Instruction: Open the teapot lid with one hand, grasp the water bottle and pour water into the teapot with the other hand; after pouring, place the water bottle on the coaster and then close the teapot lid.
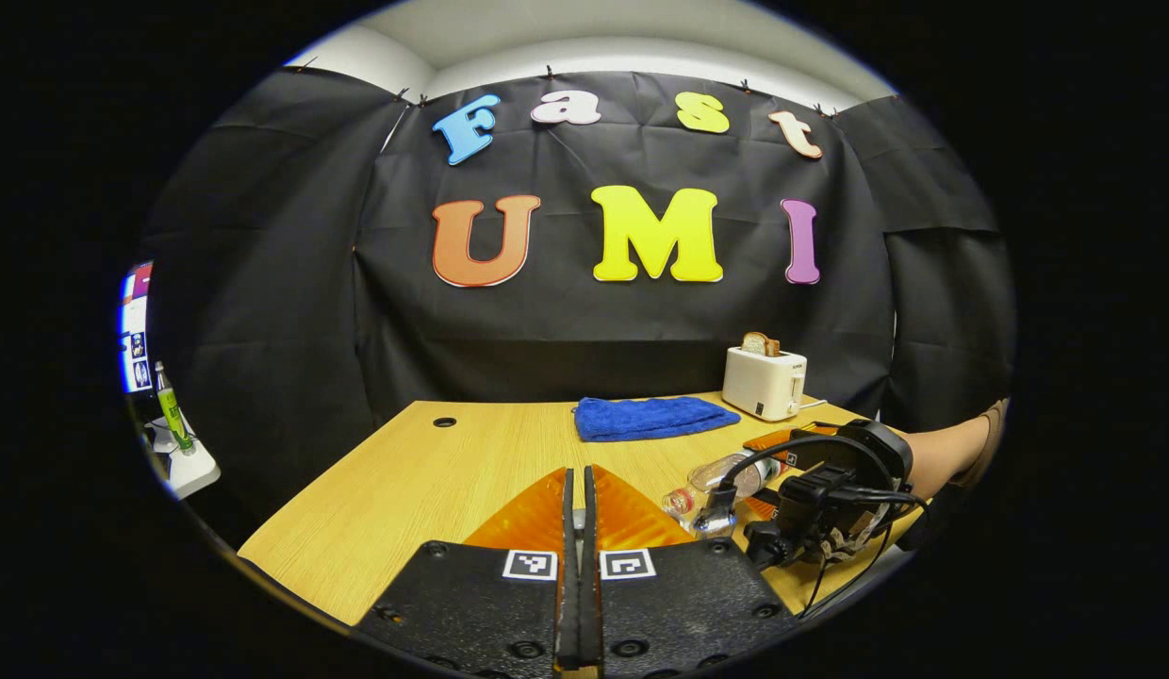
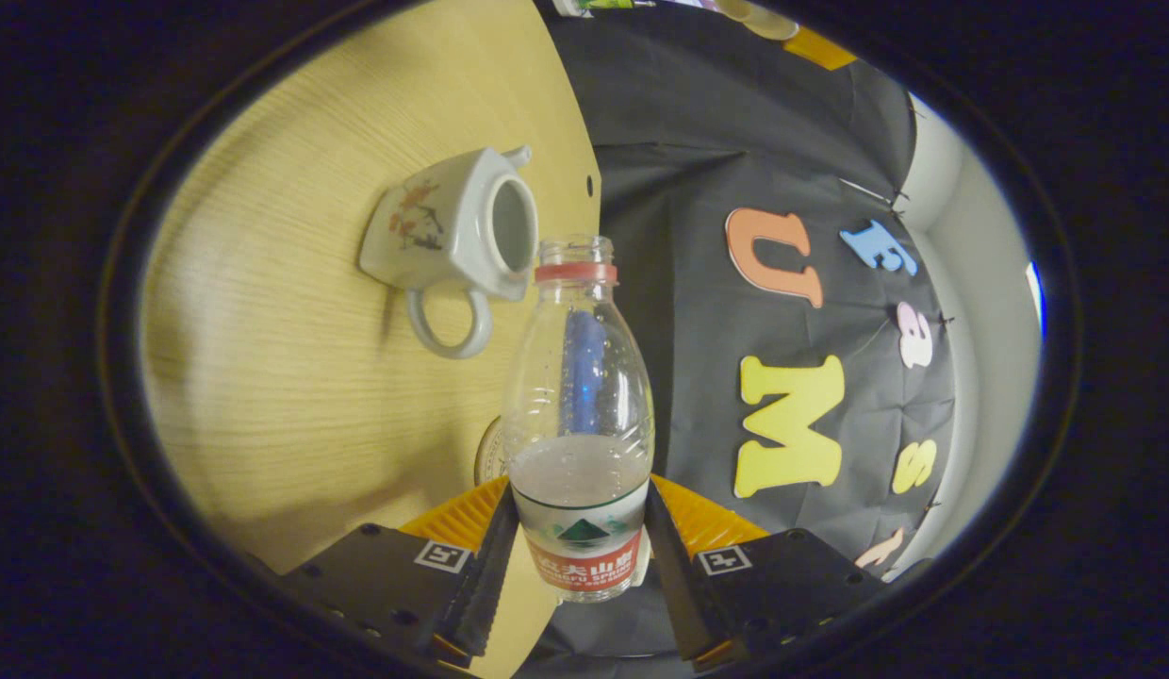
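Right gripper (image 2: 577,552) clamps the water bottle (image 2: 580,415); uncapped mouth points at the open teapot (image 2: 448,231) near the desk's (image 2: 264,377) edge. Left gripper (image 1: 577,528) fingers together.

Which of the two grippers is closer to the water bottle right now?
The right. The right gripper is clamped around the water bottle, tipped toward the teapot. The left gripper is shut and held off to the side, apart from the bottle.

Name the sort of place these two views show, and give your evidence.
Probably a staged recording booth, not a kitchen: black cloth wall behind a wooden table holding a toaster, blue towel and teapot.
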`<state>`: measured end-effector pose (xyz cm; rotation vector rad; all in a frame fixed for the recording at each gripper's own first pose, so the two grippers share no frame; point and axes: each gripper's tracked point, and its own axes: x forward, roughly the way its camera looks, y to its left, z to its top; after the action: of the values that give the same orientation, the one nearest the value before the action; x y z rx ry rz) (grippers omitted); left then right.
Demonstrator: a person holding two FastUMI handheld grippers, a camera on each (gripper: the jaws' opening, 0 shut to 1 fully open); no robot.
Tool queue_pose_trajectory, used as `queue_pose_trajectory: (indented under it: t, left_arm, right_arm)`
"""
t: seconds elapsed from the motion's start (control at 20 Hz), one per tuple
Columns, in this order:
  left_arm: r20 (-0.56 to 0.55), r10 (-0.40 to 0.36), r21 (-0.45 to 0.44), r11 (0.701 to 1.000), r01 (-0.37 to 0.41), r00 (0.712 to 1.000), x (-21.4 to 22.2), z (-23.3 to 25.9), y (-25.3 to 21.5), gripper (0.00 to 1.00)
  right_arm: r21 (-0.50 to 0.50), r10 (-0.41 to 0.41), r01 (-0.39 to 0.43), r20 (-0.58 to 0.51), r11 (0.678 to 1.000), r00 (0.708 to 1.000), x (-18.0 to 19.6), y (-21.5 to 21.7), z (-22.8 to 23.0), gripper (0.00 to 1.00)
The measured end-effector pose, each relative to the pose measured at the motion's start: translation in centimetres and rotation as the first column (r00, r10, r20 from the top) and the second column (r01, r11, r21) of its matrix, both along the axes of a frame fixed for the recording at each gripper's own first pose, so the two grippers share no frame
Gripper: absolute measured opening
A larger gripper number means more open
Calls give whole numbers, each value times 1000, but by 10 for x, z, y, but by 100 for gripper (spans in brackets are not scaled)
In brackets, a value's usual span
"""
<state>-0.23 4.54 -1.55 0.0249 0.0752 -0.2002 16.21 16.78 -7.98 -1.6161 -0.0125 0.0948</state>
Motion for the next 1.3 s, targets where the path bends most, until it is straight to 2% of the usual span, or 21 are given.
queue_pose_trajectory:
  t: [0.3,0.35,0.45,0.5,0.55,0.6,0.7,0.8,0.85,0.9,1.15,1.2,1.3]
  left_arm:
    - [0,-8,1,1000,8,1000,-2,1,-2,2]
    - [1,-11,2,1000,11,1000,-3,1,-2,7]
    - [4,-19,6,1000,19,1000,-4,3,-4,7]
    - [6,-21,9,1000,21,1000,-4,4,-5,3]
    - [5,-21,10,1000,21,1000,-4,2,-5,7]
    - [5,-22,10,1000,22,1000,-4,1,-4,2]
    - [1,-21,9,1000,21,1000,-4,1,-3,2]
    - [-1,-21,10,1000,21,1000,-4,1,-3,2]
    - [-3,-20,9,1000,20,1000,-4,0,-2,7]
    - [-5,-19,7,1000,19,1000,-4,-1,-2,2]
    - [-7,-21,8,1000,22,1000,-4,0,-2,2]
    - [-6,-22,8,1000,22,1000,-4,0,-3,7]
    - [-4,-24,10,1000,24,1000,-5,0,-2,7]
  right_arm:
    - [-100,15,-9,57,995,998,-3,6,8,73]
    - [-113,20,-13,64,994,998,-3,7,8,72]
    - [-139,29,-18,80,990,996,-4,8,10,72]
    - [-147,30,-17,87,989,996,-4,9,11,73]
    - [-155,32,-17,98,988,995,-4,9,12,73]
    - [-166,36,-17,111,986,993,-5,10,13,72]
    - [-190,45,-17,145,982,988,-7,12,16,73]
    - [-219,59,-18,183,976,981,-10,15,17,72]
    - [-234,63,-17,192,972,979,-10,16,19,73]
    - [-245,70,-20,198,969,978,-9,16,20,73]
    - [-330,114,-26,250,944,961,-9,21,28,73]
    - [-343,124,-30,257,939,958,-9,21,29,73]
    - [-370,142,-32,276,929,951,-11,24,31,73]
